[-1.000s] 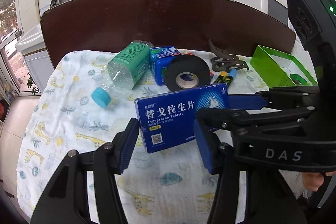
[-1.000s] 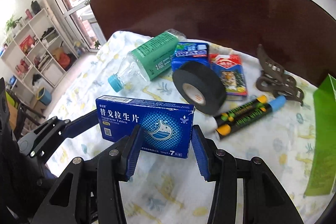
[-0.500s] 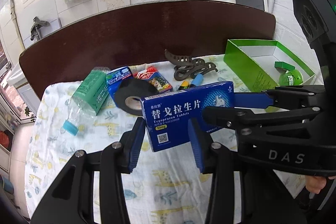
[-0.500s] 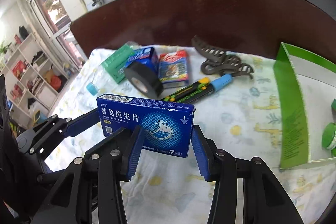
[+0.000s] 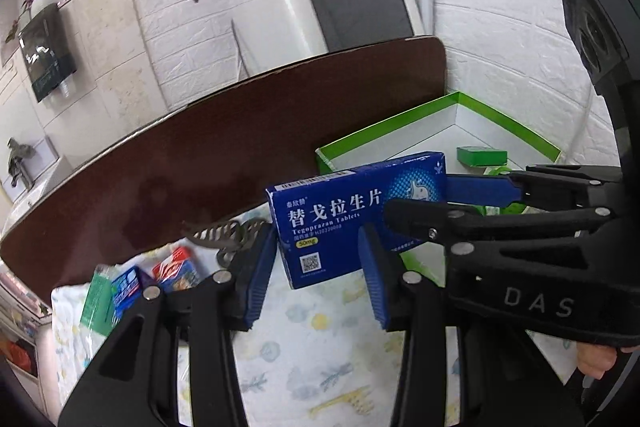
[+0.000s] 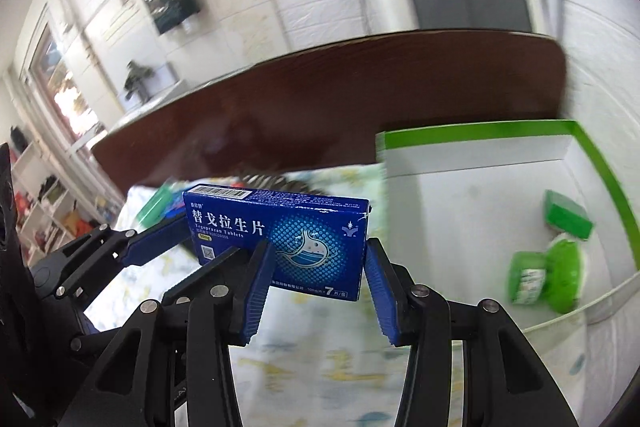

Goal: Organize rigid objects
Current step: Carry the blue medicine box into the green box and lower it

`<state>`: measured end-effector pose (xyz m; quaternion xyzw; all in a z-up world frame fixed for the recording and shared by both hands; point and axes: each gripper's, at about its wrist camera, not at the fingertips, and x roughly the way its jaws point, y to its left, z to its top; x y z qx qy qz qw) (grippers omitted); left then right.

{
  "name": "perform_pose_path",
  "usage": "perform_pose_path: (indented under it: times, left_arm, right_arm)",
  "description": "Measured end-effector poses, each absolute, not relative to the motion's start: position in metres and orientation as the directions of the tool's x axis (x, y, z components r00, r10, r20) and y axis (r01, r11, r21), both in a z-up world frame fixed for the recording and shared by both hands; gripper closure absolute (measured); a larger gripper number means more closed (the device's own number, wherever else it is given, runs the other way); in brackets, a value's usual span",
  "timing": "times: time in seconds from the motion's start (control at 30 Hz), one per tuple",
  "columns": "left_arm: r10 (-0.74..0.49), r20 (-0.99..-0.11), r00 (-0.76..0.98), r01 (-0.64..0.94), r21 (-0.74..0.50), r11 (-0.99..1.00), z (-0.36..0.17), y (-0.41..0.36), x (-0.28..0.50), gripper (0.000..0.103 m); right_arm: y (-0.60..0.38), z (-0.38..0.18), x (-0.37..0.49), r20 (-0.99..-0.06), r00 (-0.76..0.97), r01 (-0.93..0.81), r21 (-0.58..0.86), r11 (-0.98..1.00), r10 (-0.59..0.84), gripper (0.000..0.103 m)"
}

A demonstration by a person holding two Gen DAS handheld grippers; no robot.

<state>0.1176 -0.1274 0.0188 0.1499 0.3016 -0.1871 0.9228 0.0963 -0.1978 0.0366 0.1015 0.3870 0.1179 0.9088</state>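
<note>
A blue tablet box (image 5: 352,215) with white Chinese lettering is held in the air between both grippers. My left gripper (image 5: 318,271) grips its left end; my right gripper (image 6: 316,279) grips its right end, where the box (image 6: 280,231) fills the jaws. The right gripper's body (image 5: 520,223) crosses the left wrist view from the right. The left gripper's fingers (image 6: 152,247) show at the left of the right wrist view. An open green-and-white box (image 6: 480,195) stands just right of the held box, also in the left wrist view (image 5: 452,123).
Inside the green box lie a small green packet (image 6: 568,219) and a green round container (image 6: 548,279). On the patterned cloth (image 5: 312,359) behind are hair clips (image 5: 228,231), a red card pack (image 5: 176,267), a blue pack (image 5: 128,287) and a green-labelled bottle (image 5: 96,303). A dark headboard (image 5: 200,163) backs the surface.
Both grippers have carried the tablet box up and to the right, toward the green box. The loose items have slid away to the lower left of both views.
</note>
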Motion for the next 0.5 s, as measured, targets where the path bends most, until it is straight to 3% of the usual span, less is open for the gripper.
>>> perform_pose_path:
  times: [0.5]
  left_arm:
    - [-0.303, -0.683, 0.665, 0.54, 0.158, 0.827, 0.002, -0.244, 0.181, 0.062]
  right_arm:
    - [-0.333, 0.022, 0.132, -0.667, 0.724, 0.093, 0.348, 0.933, 0.177, 0.054]
